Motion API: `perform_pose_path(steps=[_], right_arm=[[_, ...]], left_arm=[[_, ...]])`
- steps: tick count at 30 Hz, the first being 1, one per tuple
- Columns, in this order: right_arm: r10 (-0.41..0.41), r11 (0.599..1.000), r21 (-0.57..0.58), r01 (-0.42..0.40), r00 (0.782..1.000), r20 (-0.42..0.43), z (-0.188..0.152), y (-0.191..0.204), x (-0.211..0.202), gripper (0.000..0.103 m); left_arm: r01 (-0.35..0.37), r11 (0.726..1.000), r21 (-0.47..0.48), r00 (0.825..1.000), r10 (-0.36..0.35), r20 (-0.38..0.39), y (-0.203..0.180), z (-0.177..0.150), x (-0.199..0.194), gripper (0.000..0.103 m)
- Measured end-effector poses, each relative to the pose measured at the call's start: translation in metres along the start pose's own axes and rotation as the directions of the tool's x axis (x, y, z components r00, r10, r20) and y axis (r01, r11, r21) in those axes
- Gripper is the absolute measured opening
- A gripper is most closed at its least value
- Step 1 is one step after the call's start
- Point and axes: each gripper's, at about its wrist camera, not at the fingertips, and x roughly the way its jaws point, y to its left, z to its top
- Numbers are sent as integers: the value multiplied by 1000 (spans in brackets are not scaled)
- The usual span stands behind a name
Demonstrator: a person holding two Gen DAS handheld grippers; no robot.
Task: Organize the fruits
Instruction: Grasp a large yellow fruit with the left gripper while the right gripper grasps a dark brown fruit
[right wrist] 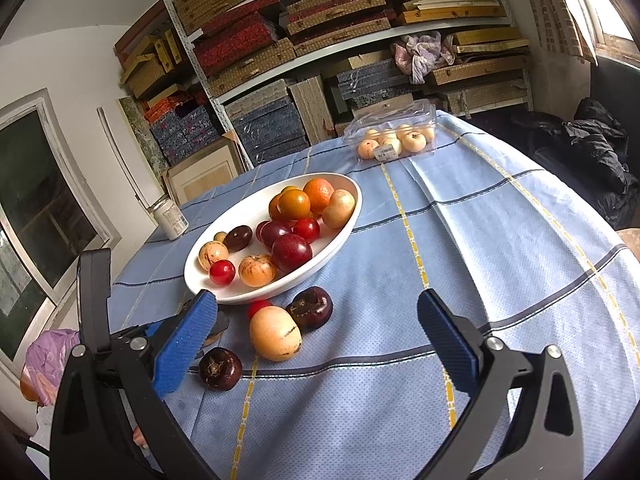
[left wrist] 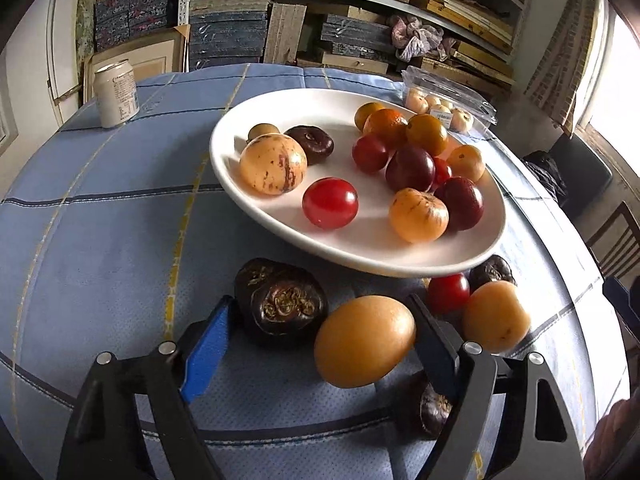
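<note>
Fruit going onto the white plate (left wrist: 472, 248)

The left gripper (left wrist: 320, 328) stands open around an orange fruit (left wrist: 364, 346) on the worktop (left wrist: 100, 248); the right gripper (right wrist: 316, 320) hangs open, empty. Many fruits are plated; several are left.

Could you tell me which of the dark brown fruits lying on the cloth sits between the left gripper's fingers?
The large wrinkled dark fruit, beside the orange fruit, lies between the left gripper's open fingers. The other dark ones lie outside them.

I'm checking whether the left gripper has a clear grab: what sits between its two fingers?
In the left wrist view, an orange fruit and a dark brown fruit lie between the left gripper's fingers.
</note>
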Motion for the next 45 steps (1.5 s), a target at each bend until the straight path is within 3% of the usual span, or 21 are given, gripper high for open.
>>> perform_pose_path(steps=[5,17,19,21,24,31,34,35,37,42,45], right_arm=[[2,1000,1,-2,1000,-5,-1,-1,1,98],[10,1000,-1,-10,1000,-22,0,-2,2,98],[11,1000,-4,-11,1000,-24,-1,-1,3,98],[11,1000,-7,-11,1000,-26,-1,-1,3,98],[14,1000,-14,-14,999,-30,-1,0,3,98],[8,999,-38,-10,999,-46,-3,5,6,98],[8,999,-37,-10,999,-44,-3,5,6,98],[8,999,-38,-10,999,-44,-3,5,6,98],[10,999,-41,-12,999,-45,-4,6,6,98],[21,998,-55,-23,999,-43,-5,9,6,98],[39,995,-84,-44,997,-61,-6,15,6,98]], left_arm=[[-28,998,56,999,29,-15,-9,-5,0,85],[-49,997,59,999,50,-18,-6,-16,-12,77],[-51,997,66,999,52,-13,-4,-18,-15,71],[-48,996,76,999,49,-12,-4,-20,-18,57],[-69,992,105,997,71,-13,-5,-23,-18,50],[-45,995,94,999,47,-17,-2,-25,-20,52],[-31,997,75,999,32,-14,2,-26,-22,62],[-30,997,65,999,31,-10,4,-26,-23,61],[-28,998,63,1000,28,-7,5,-26,-23,46],[-45,996,77,999,45,-1,3,-29,-26,47],[-78,995,63,996,75,49,9,-31,-41,47]])
